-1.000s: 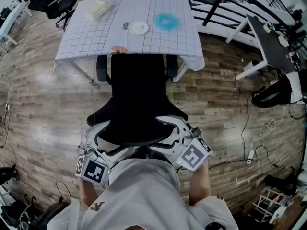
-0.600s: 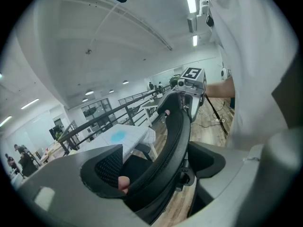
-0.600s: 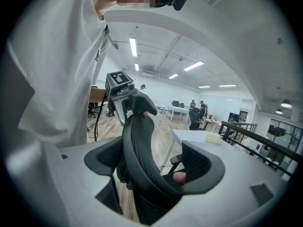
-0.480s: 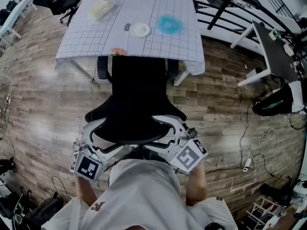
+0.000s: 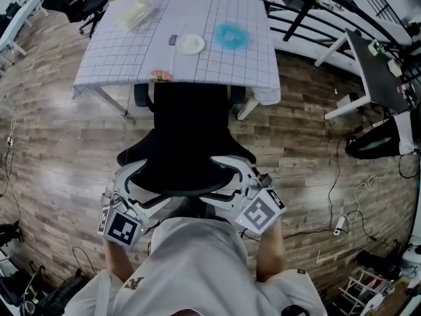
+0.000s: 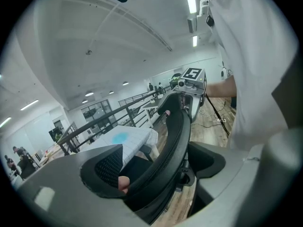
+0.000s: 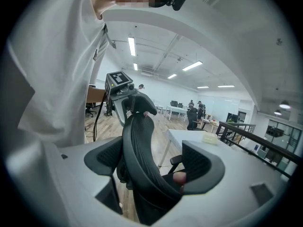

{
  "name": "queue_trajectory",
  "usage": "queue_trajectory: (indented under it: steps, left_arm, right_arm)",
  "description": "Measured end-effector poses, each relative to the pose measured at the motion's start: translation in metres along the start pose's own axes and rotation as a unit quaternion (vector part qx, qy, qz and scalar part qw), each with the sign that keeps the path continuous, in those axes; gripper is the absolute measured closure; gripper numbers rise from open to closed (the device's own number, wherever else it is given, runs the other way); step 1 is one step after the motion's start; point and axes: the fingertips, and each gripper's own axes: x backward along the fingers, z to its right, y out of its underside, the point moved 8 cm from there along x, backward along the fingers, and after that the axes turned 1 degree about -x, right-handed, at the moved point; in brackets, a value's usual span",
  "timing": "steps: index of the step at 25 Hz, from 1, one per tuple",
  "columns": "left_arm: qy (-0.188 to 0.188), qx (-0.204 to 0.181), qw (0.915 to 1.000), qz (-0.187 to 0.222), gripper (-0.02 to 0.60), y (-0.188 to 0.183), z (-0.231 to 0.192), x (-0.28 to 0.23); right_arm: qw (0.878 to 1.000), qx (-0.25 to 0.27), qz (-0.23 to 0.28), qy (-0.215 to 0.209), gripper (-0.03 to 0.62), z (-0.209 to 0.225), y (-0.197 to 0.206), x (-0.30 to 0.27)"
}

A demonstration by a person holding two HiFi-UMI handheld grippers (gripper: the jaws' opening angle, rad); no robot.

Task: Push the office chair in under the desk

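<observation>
The black office chair [image 5: 187, 143] faces the desk [image 5: 118, 58], which is covered by a white grid cloth. The chair's seat front and armrests sit under the desk's near edge. My left gripper [image 5: 135, 186] and right gripper [image 5: 237, 176] hold the two ends of the backrest's top edge. In the left gripper view, the curved backrest [image 6: 175, 141] runs between the jaws of the left gripper [image 6: 156, 169]. In the right gripper view, the backrest [image 7: 137, 141] fills the gap of the right gripper [image 7: 154, 167]. Both are shut on it.
On the desk lie a white plate [image 5: 191, 43], a blue round item [image 5: 231, 34] and a pale bundle [image 5: 135, 12]. Another dark desk [image 5: 375, 64], a black bag [image 5: 371, 131] and floor cables [image 5: 342, 216] are to the right. A second chair [image 5: 85, 2] stands far left.
The chair has slid a little further toward the desk, so its armrests are deeper under the cloth's edge. Both grippers kept their hold and moved forward with the backrest.
</observation>
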Motion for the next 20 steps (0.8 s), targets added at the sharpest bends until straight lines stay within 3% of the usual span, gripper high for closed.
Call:
queue_trajectory:
  steps: [20]
  left_arm:
    - [0.014, -0.015, 0.9998, 0.005, 0.158, 0.001, -0.043, -0.026]
  right_arm:
    - [1.000, -0.013, -0.004, 0.021, 0.186, 0.043, 0.005, -0.011]
